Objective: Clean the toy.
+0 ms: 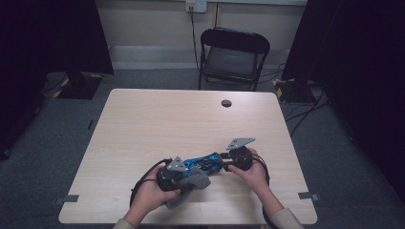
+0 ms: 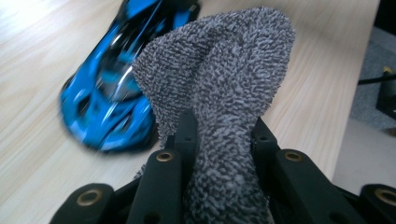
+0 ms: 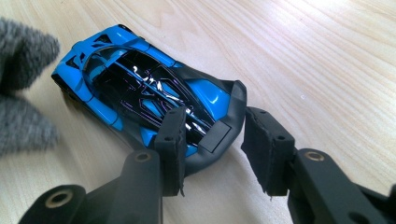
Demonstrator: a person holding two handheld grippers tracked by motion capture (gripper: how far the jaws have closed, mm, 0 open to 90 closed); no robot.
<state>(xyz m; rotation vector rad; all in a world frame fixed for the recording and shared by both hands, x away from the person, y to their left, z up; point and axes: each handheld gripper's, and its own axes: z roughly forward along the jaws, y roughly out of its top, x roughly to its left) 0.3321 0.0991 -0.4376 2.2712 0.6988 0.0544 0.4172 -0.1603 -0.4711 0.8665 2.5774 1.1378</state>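
Observation:
A blue and black toy car [image 1: 203, 163] lies on the wooden table [image 1: 181, 119] near its front edge. My right gripper [image 3: 215, 140] holds the car [image 3: 140, 84] by its rear end, one pad on the rear deck and the other against the tail. My left gripper [image 2: 224, 135] is shut on a grey terry cloth [image 2: 224, 93], which stands up bunched between its jaws, just right of the car's nose [image 2: 107, 93]. In the high view the cloth [image 1: 193, 183] hangs from the left gripper [image 1: 184, 177] right beside the car, opposite the right gripper [image 1: 223, 164].
A black folding chair [image 1: 234, 55] stands behind the table's far edge. A round cable hole [image 1: 226, 103] sits near the far side of the table. Cables trail on the floor at the right. Both hands work close to the table's front edge.

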